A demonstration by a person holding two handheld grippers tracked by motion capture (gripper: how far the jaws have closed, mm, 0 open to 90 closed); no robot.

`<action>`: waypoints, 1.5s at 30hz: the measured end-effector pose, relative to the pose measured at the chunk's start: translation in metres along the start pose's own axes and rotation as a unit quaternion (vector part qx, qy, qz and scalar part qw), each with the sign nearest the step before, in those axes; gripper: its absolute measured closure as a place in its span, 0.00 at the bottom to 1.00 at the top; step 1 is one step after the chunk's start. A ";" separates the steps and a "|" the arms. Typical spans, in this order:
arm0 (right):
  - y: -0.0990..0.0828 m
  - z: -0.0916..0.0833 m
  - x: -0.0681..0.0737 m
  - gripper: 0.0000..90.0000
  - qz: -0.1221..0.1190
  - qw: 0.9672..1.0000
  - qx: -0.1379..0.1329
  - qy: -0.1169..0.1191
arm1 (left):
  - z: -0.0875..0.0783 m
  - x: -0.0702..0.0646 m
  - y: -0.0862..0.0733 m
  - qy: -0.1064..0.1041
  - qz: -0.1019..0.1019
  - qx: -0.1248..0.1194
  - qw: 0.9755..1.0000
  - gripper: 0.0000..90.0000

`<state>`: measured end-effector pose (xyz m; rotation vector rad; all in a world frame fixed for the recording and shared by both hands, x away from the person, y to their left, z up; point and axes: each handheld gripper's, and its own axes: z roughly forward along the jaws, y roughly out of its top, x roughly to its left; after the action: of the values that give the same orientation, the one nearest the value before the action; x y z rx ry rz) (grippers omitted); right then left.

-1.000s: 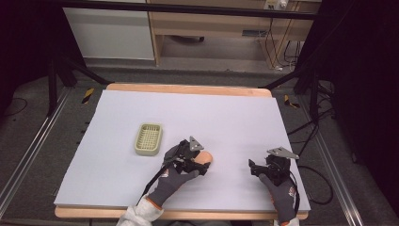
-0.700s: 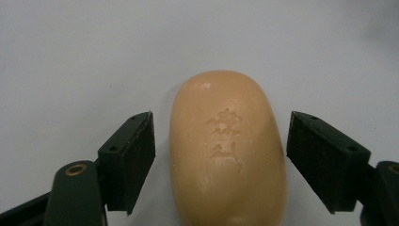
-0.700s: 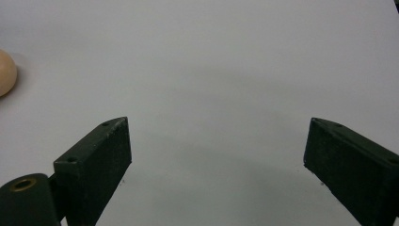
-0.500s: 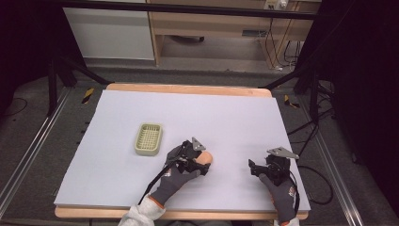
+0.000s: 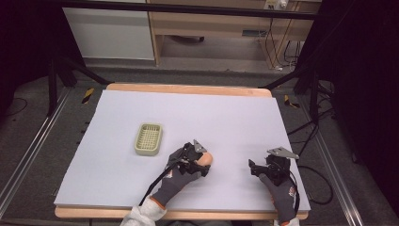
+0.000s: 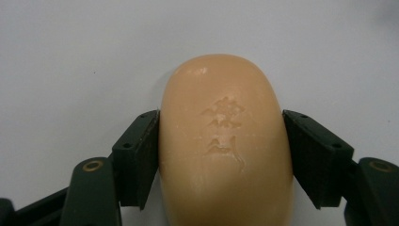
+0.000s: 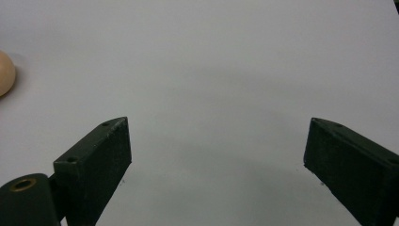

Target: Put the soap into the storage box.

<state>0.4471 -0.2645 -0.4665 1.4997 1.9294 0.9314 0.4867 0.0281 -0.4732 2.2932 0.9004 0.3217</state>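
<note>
A peach-coloured bar of soap (image 6: 226, 141) with a stamped mark lies on the white table sheet. My left gripper (image 6: 221, 155) has just been closing on it, and both black pads (image 6: 141, 155) now touch the bar's sides. From above, the soap (image 5: 207, 159) peeks out beyond the left gripper (image 5: 203, 164) near the table's front middle. My right gripper (image 5: 256, 168) rests at the front right, and its jaws stand wide open over bare sheet (image 7: 216, 155). The soap's edge (image 7: 5, 73) lies far off to its left.
A small pale green slotted basket (image 5: 141, 149) sits on the sheet to the left of the left hand. The white sheet (image 5: 197, 113) covers a wooden table with its rim (image 5: 188, 88) showing at the back. Dark stands and cables flank the table.
The left hand has edged slightly forward and to the right over the soap. The right hand has stayed still.
</note>
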 end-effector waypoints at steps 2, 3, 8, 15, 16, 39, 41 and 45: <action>0.000 0.000 0.000 0.09 0.000 1.000 0.000 0.000 | 0.000 0.000 0.000 -0.001 -0.002 -0.001 1.000 0.34; 0.000 0.000 0.000 0.09 0.000 1.000 -0.001 0.000 | 0.000 0.000 0.000 0.000 -0.003 -0.001 1.000 0.34; 0.000 0.000 0.000 0.09 -0.001 1.000 0.000 -0.001 | 0.000 0.000 0.000 0.000 -0.006 -0.001 1.000 0.35; 0.000 0.001 0.000 0.09 -0.002 1.000 0.001 -0.001 | -0.005 0.002 0.000 0.001 -0.011 -0.010 1.000 0.35; 0.000 0.001 -0.001 0.09 -0.002 1.000 0.001 -0.001 | -0.006 0.003 0.001 0.000 -0.011 -0.012 1.000 0.35; 0.000 0.000 0.000 0.09 -0.003 1.000 -0.001 -0.002 | -0.057 0.022 0.005 -0.003 -0.014 -0.042 0.999 0.35; 0.000 0.000 0.000 0.09 -0.003 1.000 -0.001 -0.002 | -0.061 0.025 0.003 0.000 -0.017 -0.045 0.999 0.35; 0.000 0.000 0.000 0.09 -0.002 1.000 -0.001 -0.003 | -0.070 0.033 -0.001 0.004 -0.021 -0.051 0.998 0.35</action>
<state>0.4470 -0.2644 -0.4664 1.4953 1.9263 0.9257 0.4797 0.0847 -0.4205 2.1785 0.9150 0.3508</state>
